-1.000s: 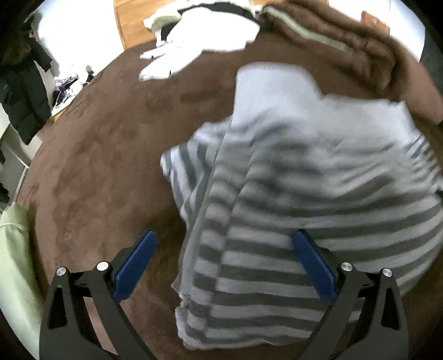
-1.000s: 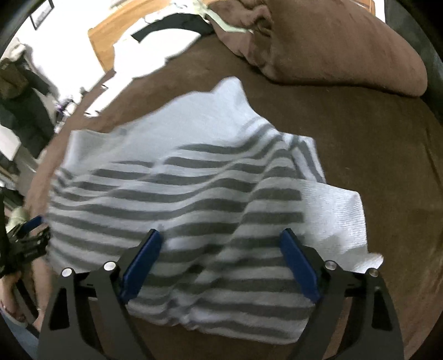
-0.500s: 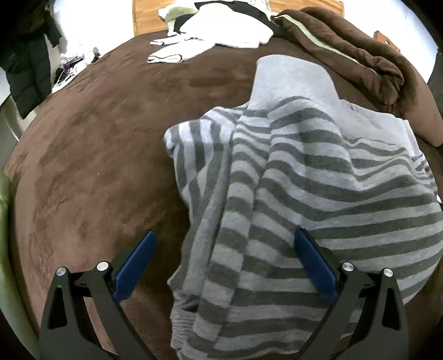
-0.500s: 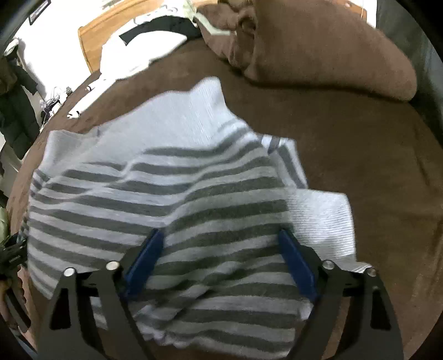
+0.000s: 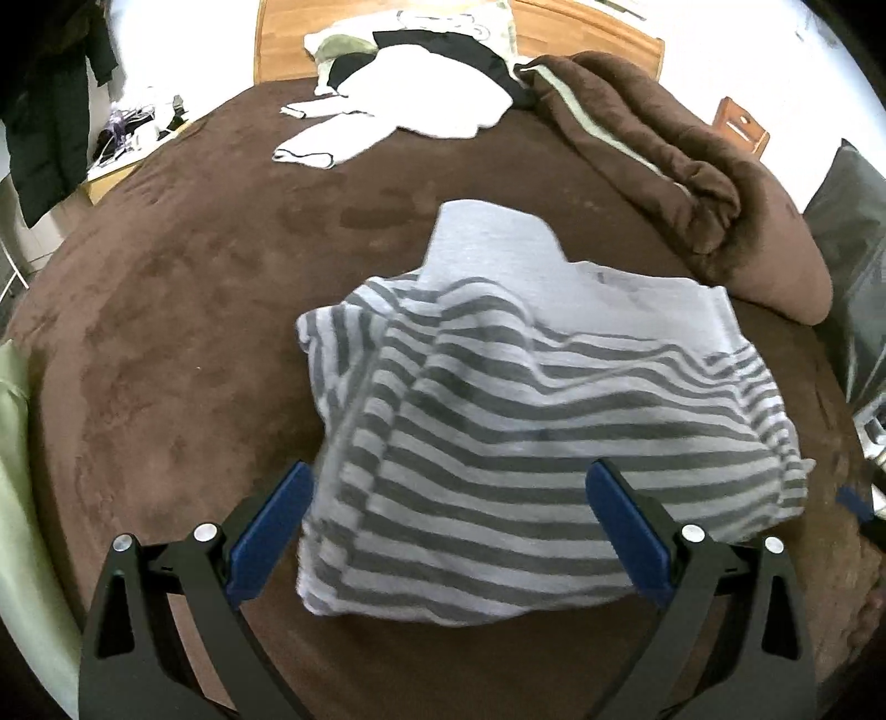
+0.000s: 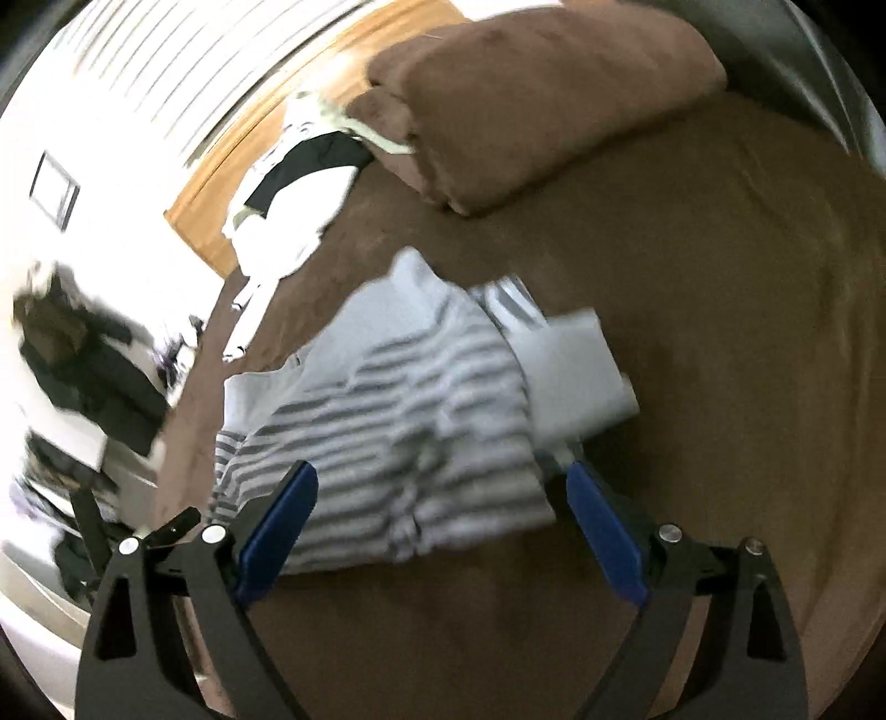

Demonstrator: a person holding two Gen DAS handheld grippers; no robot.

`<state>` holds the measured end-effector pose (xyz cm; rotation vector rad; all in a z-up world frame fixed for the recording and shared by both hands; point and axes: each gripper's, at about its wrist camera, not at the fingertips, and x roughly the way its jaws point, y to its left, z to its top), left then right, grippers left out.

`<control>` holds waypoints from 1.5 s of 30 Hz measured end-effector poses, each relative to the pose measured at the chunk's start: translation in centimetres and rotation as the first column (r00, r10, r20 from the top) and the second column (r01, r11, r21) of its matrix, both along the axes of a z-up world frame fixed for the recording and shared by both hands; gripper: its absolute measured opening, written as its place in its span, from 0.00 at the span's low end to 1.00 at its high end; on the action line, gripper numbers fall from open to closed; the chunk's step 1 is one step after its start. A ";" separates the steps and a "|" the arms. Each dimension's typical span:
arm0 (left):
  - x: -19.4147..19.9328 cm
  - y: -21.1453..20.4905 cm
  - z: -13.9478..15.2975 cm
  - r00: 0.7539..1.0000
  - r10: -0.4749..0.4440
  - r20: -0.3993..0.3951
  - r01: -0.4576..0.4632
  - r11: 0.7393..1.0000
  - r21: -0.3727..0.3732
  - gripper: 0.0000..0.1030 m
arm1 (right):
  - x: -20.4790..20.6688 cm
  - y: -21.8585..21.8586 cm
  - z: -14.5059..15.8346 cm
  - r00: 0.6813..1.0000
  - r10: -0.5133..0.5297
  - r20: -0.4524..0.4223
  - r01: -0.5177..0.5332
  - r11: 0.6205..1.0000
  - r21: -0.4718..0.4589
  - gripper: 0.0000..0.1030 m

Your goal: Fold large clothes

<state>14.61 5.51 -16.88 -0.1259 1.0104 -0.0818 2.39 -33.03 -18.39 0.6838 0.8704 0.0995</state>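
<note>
On my far left a dark coat [image 5: 50, 127] hangs beside the bed [image 5: 183, 332], whose brown cover fills most of both views. My left gripper [image 5: 448, 526] hovers with its blue pads spread wide and nothing between them, just over the near edge of the striped sweater [image 5: 526, 432]. The sweater lies folded into a rough bundle in the middle of the bed, grey and white stripes on top, a plain pale panel at its far side. Beyond it, near the wooden headboard [image 5: 288, 44], sits a heap of white and black clothes [image 5: 421, 83]. To the right a bunched brown blanket [image 5: 664, 160] runs along the bed's far right side. My right gripper [image 6: 443, 526] is likewise spread apart and holds nothing, above the sweater's near edge; that view is blurred, but a pale folded piece [image 6: 576, 376] sticks out on the sweater's right.
</note>
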 end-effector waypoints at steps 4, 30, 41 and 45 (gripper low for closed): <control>0.0 -2.4 -0.2 0.999 -0.045 -0.019 0.045 0.999 0.006 0.94 | -1.1 -1.0 -3.6 0.997 -0.055 -0.053 0.064 0.979 0.194 0.87; 1.1 -7.5 -3.8 0.991 -0.118 -0.065 0.121 0.992 0.042 0.95 | 6.2 0.2 -9.9 0.985 -0.150 -0.083 0.171 0.863 0.475 0.38; 2.1 5.0 -1.7 0.994 -0.006 -0.108 0.010 0.999 0.035 0.94 | 6.2 0.4 -9.4 0.995 -0.087 -0.055 0.102 0.905 0.414 0.28; 3.0 8.3 -4.5 0.984 0.041 -0.174 -0.059 0.993 -0.098 0.93 | 6.5 0.6 -9.0 0.996 -0.073 -0.052 0.088 0.918 0.387 0.28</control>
